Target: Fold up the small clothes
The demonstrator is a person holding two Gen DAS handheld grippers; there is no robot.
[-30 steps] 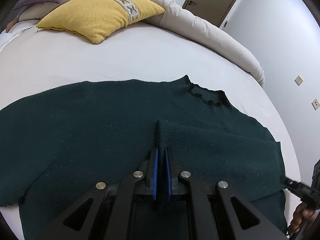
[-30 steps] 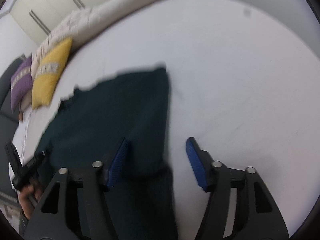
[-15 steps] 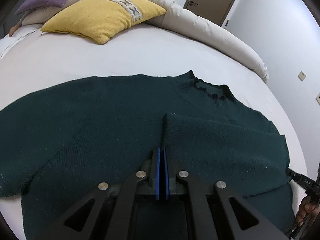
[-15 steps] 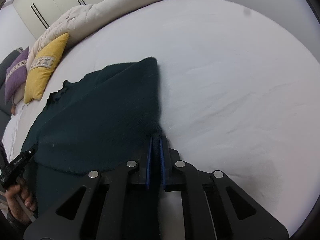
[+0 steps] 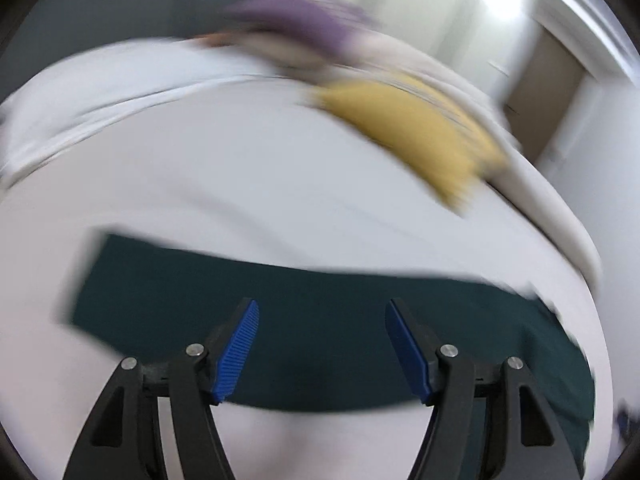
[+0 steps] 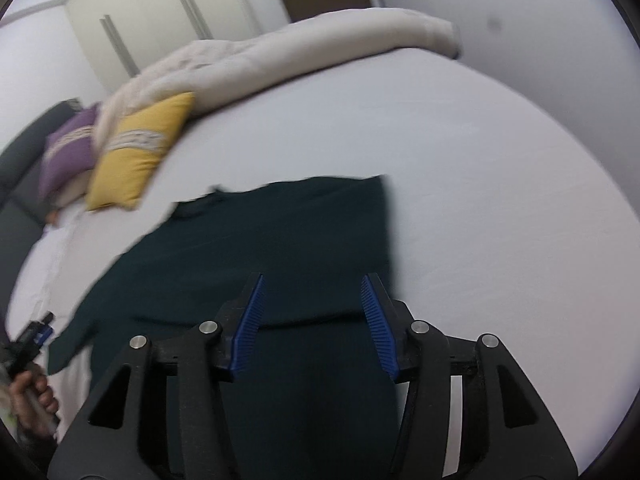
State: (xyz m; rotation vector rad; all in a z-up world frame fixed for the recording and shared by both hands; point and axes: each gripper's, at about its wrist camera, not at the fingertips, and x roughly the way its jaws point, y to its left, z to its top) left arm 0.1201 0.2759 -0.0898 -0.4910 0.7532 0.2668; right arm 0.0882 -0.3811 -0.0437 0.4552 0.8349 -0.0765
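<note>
Above the dark green sweater (image 6: 280, 240), both grippers' jaws are spread, holding nothing.

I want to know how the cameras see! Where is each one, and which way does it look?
Left wrist: sits on the left tongs, looks across the sweater to the pillows; only its open fingers show.
Right wrist: sits on the right tongs, looks along the sweater toward the wardrobe; open fingers and the person's left hand show.
Both see the sweater, yellow pillow, purple pillow and bed.
</note>
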